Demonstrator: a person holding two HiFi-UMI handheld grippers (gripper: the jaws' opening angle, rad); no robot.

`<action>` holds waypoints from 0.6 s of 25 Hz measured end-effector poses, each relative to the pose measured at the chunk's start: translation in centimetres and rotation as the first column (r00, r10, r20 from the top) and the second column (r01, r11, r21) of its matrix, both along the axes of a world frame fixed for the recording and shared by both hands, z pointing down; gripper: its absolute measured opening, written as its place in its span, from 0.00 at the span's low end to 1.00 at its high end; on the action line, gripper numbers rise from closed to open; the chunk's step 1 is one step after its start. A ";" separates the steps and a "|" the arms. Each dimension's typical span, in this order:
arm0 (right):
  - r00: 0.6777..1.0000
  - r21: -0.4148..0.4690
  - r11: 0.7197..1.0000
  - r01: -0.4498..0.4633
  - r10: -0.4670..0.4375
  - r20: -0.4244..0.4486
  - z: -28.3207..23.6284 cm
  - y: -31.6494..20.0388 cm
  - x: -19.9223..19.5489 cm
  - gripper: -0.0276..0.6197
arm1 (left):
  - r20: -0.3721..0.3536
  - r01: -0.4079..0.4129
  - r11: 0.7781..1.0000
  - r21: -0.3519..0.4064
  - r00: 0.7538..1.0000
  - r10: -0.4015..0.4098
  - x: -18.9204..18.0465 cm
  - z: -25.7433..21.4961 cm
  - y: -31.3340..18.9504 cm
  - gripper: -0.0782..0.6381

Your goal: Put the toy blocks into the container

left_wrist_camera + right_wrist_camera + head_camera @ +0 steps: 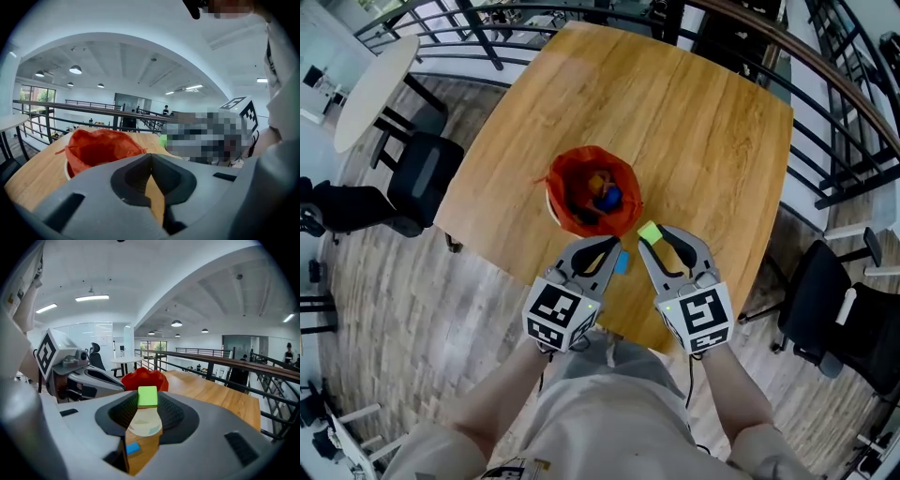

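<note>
Right tool (653, 236) pinching green block (147, 396) at jaw tips. Held clear of worktop (694, 122), aimed at red container (565, 187), so reads as carry for drop-in. Block just short of container's near rim, not over opening. Left tool (150, 158) pressed together, empty, hovering alongside, probably just parked. Blue block (622, 262) loose on worktop between both tools, likely next pick. Container holds few blocks, blue and orange visible.
</note>
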State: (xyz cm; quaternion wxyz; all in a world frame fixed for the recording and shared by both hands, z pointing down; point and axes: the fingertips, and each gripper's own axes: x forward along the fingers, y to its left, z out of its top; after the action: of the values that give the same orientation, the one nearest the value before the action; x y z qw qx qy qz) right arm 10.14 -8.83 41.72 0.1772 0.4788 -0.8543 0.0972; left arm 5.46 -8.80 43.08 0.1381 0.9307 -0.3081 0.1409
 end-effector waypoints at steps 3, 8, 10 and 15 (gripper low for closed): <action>0.999 0.023 0.999 0.041 -0.041 0.005 -1.3 -0.4 -1.8 0.25 | -0.007 0.043 0.999 0.014 0.999 -0.043 -1.8 -1.2 -0.4 0.13; 0.995 0.064 0.993 0.095 -0.097 0.021 -3.3 -0.7 -4.5 0.25 | -0.023 0.114 0.993 0.037 0.993 -0.113 -4.8 -3.0 -0.7 0.13; 0.993 0.072 0.991 0.115 -0.117 0.029 -3.9 -0.7 -5.8 0.25 | -0.027 0.138 0.989 0.043 0.990 -0.137 -6.1 -3.6 -0.7 0.13; 0.985 0.088 0.982 0.167 -0.170 0.036 -4.9 -0.2 -8.5 0.25 | -0.039 0.204 0.977 0.063 0.979 -0.201 -9.3 -5.2 -0.4 0.13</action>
State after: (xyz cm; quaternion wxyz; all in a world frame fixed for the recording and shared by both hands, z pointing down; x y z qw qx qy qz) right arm 1.68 -9.01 36.77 0.1458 0.4098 -0.8988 0.0556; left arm -3.83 -9.23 37.92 0.1254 0.9007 -0.4035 0.1004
